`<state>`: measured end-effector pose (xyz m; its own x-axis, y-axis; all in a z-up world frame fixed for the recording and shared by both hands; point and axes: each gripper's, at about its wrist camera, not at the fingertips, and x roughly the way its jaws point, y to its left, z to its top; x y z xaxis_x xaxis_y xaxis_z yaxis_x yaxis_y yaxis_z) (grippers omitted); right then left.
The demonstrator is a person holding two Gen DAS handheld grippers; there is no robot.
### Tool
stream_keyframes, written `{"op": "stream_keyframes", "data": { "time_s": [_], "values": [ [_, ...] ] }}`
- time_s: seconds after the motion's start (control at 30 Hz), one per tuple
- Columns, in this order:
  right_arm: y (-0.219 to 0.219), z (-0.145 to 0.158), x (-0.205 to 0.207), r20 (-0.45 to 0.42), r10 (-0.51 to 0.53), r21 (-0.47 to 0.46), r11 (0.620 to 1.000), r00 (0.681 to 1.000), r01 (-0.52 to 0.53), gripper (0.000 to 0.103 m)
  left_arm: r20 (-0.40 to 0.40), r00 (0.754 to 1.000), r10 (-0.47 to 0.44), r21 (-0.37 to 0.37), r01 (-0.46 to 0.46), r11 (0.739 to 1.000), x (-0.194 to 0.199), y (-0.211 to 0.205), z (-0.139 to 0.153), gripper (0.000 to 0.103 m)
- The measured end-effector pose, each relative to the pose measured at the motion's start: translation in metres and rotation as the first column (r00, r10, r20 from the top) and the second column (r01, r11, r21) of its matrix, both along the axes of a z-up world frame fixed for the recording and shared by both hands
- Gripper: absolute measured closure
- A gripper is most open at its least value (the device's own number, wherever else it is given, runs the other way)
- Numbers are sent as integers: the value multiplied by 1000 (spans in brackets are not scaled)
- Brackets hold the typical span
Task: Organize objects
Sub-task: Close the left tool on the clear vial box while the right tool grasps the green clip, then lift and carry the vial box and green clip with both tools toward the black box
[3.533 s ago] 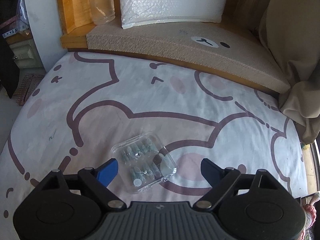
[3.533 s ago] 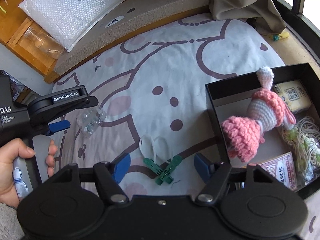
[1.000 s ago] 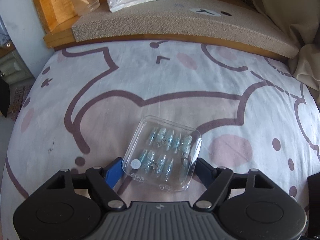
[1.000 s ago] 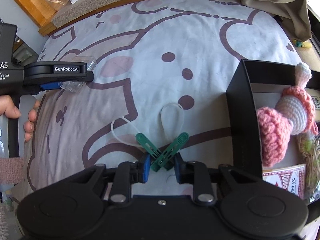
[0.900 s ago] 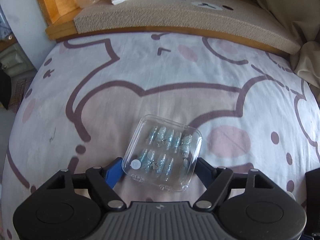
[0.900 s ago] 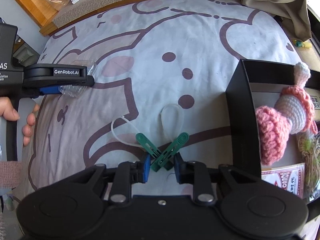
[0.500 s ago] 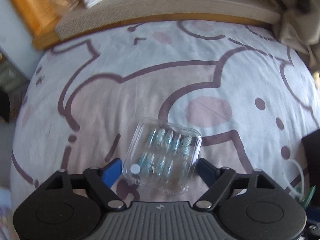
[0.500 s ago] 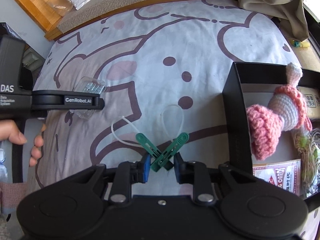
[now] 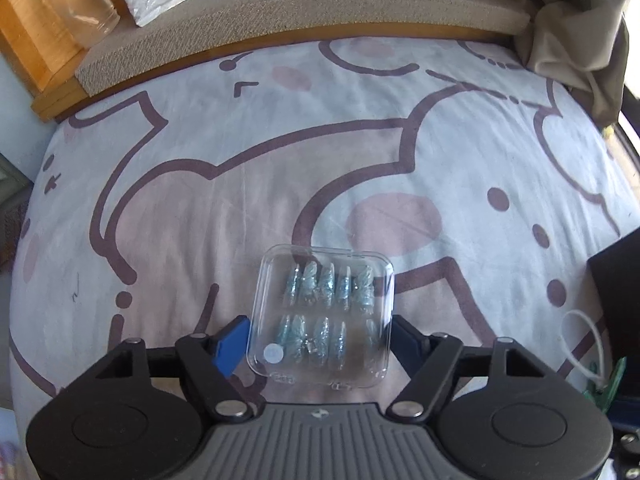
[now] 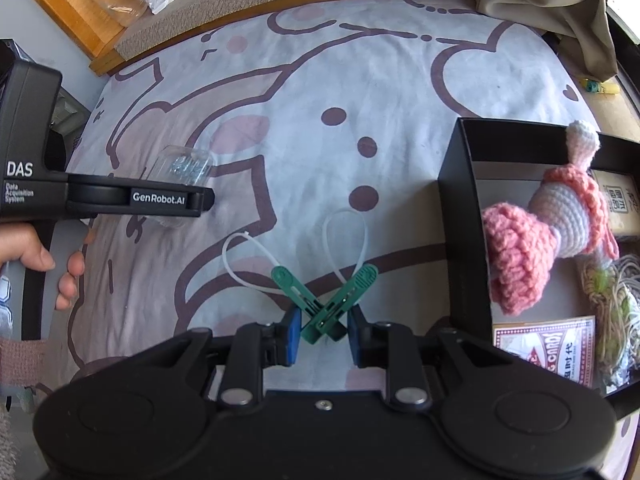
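The left gripper [image 9: 318,338] is closing its jaws around a clear plastic case [image 9: 324,314] of blue-green press-on nails, the case sitting squarely between the blue pads with its long axis running away from the claw, and whether the pads are already pressing on its sides cannot be told. The right gripper [image 10: 322,332] is clenching a pair of green clothespins [image 10: 326,300] crossed in an X, their white loops [image 10: 346,240] trailing over the cartoon-print sheet [image 10: 320,80]. Both catches are lying near the sheet's front edge, the case toward its left side and the pins nearer the middle. The black box [image 10: 464,220] at the right edge, already holding a pink crocheted doll [image 10: 540,232] and a card pack [image 10: 548,348], is sitting just beside the right gripper and well apart from the left, so the pins look likely to be reaching it first.
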<state>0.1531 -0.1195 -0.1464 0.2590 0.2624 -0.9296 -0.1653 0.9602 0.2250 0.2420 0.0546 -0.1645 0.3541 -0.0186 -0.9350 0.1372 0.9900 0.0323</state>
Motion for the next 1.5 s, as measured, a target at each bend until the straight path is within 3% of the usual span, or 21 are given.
{"op": "stream_keyframes", "data": {
  "time_s": [0.3, 0.63, 0.67, 0.73, 0.8, 0.93, 1.07, 1.23, 1.33, 1.43, 1.5],
  "values": [
    [1, 14, -4, 39, 8, 19, 1000, 999, -9, 78, 24, 998, 55, 10, -56, 998, -11, 2, 8, 29],
    [-11, 40, -12, 119, -8, 47, 999, 993, 2, 78, 100, 986, 134, -35, -132, 991, -45, 5, 44, 31],
    [-12, 43, -14, 126, -10, 50, 999, 992, 4, 78, 106, 984, 142, -57, -136, 989, -50, 6, 49, 66],
    [-14, 48, -18, 139, -14, 55, 998, 990, 6, 78, 124, 972, 197, -62, -191, 980, -57, 10, 60, 74],
    [-15, 54, -21, 152, -17, 61, 998, 988, 7, 78, 129, 972, 196, -81, -187, 979, -64, 11, 66, 80],
    [-17, 59, -28, 161, -26, 63, 998, 987, 16, 78, 128, 964, 232, -115, -218, 969, -74, 18, 73, 78],
    [-16, 65, -35, 175, -18, 73, 997, 984, 5, 78, 114, 954, 278, -166, -257, 952, -78, 28, 73, 44],
    [-18, 65, -34, 175, -22, 79, 997, 984, 9, 78, 72, 970, 233, -329, -198, 924, -75, 24, 65, 43],
    [-23, 62, -30, 168, -34, 81, 996, 985, 21, 78, 86, 980, 177, -311, -143, 940, -71, 9, 62, 43],
    [-26, 58, -27, 157, -45, 82, 996, 986, 32, 78, 70, 981, 184, -261, -160, 952, -66, 3, 54, 43],
    [-28, 57, -25, 151, -48, 85, 996, 987, 35, 78, 43, 978, 206, -224, -192, 956, -61, 4, 46, 36]
  ]
}}
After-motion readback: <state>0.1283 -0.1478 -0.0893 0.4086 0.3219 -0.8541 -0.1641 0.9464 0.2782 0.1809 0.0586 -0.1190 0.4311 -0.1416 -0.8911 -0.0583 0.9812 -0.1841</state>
